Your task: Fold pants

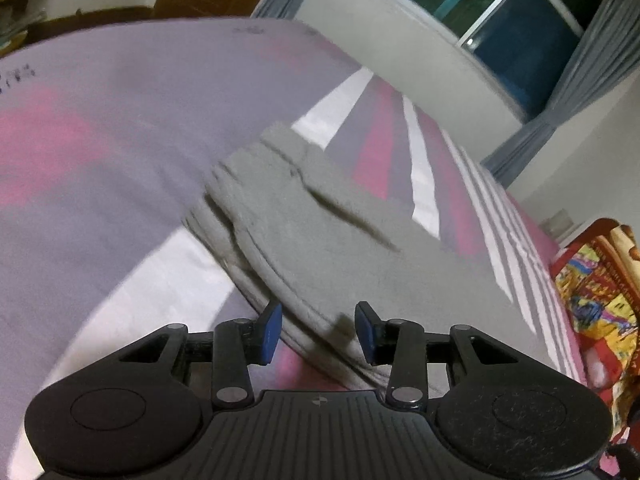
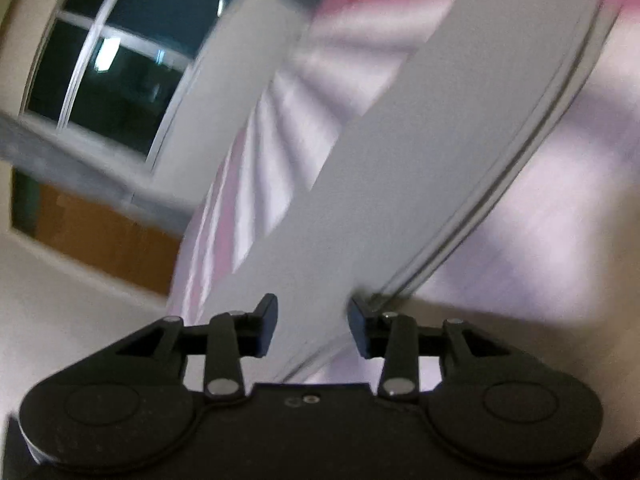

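Grey pants (image 1: 320, 236) lie folded in layers on a bed, waistband end toward the far side in the left wrist view. My left gripper (image 1: 318, 332) is open, its blue pads (image 1: 270, 332) on either side of the near edge of the pants, just above the cloth. In the right wrist view the pants (image 2: 400, 152) run as a long grey strip away from me, blurred by motion. My right gripper (image 2: 312, 330) is open over the near end of that strip, with the stacked fabric edges by its right finger (image 2: 360, 332).
The bedsheet (image 1: 100, 140) is lilac, pink and white striped. A colourful patterned cloth (image 1: 596, 288) lies at the bed's right edge. A dark window (image 1: 512, 20) with grey curtains and a cream wall stand beyond the bed; the window (image 2: 108, 76) also shows in the right wrist view.
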